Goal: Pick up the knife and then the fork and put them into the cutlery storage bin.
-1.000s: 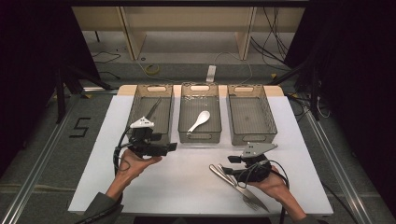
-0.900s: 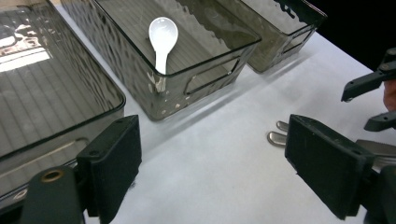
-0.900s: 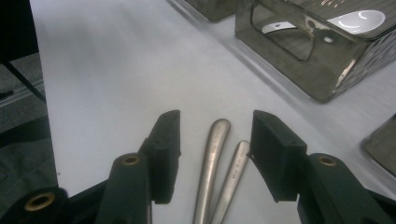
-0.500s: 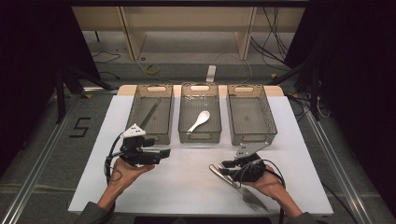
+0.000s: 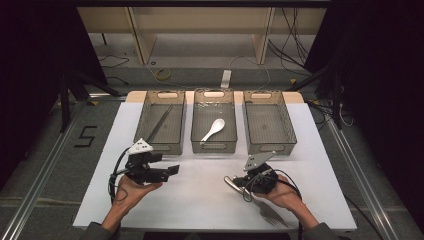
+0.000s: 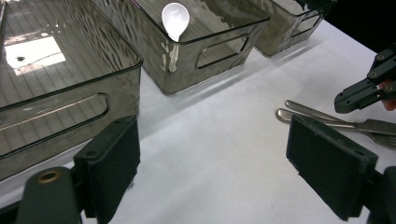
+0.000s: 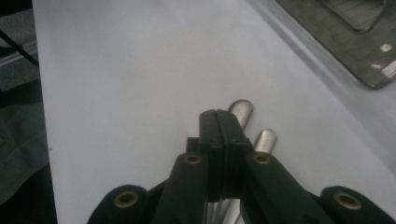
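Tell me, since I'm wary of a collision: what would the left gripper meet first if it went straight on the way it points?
Probably the metal cutlery handles lying on the white table, and the right gripper just beyond them. The left gripper, jaws open, aims across bare table toward them, though depth is hard to judge.

White spoon (image 5: 213, 129). Smoke-grey translucent bins (image 5: 215, 146), ribbed floors. White table cover (image 5: 200, 200). Black grippers: left (image 5: 169, 171), right (image 5: 234, 181). Silver cutlery (image 7: 240, 110). Grey floor (image 5: 55, 145).
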Demonstrator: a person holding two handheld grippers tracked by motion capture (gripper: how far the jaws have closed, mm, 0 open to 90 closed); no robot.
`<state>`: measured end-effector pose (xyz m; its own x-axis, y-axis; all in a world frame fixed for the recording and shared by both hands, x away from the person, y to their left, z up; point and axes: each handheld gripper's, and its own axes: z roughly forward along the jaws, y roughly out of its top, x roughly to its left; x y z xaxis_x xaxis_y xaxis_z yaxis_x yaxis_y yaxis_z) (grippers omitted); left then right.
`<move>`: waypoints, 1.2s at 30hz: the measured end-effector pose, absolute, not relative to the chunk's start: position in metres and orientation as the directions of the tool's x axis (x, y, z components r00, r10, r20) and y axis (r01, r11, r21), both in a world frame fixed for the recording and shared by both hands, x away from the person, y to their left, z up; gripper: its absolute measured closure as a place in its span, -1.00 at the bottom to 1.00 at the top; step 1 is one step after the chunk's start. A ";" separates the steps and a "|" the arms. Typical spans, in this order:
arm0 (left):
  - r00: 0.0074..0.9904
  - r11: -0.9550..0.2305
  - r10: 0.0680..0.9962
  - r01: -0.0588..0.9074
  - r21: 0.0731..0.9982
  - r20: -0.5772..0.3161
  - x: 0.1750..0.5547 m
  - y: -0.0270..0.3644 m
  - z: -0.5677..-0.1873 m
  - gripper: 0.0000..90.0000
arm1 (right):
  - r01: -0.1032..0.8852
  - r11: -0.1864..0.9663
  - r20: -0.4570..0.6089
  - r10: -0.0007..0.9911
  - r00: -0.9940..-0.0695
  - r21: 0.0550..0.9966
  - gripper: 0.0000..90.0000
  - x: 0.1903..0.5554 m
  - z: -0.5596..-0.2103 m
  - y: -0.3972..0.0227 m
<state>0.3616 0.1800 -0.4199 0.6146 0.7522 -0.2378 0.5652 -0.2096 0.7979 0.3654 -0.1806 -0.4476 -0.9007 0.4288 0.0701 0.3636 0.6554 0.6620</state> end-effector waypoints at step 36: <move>0.635 -0.250 0.750 0.533 0.808 -0.187 0.358 0.175 -0.422 -0.63 | 0.388 0.771 0.028 0.435 -0.900 0.506 1.00 0.378 -0.471 -0.167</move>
<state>0.3577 0.1748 -0.4220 0.6345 0.7499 -0.1873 0.5335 -0.2496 0.8081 0.3777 -0.1668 -0.4711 -0.9001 0.4347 0.0278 0.3878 0.7706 0.5058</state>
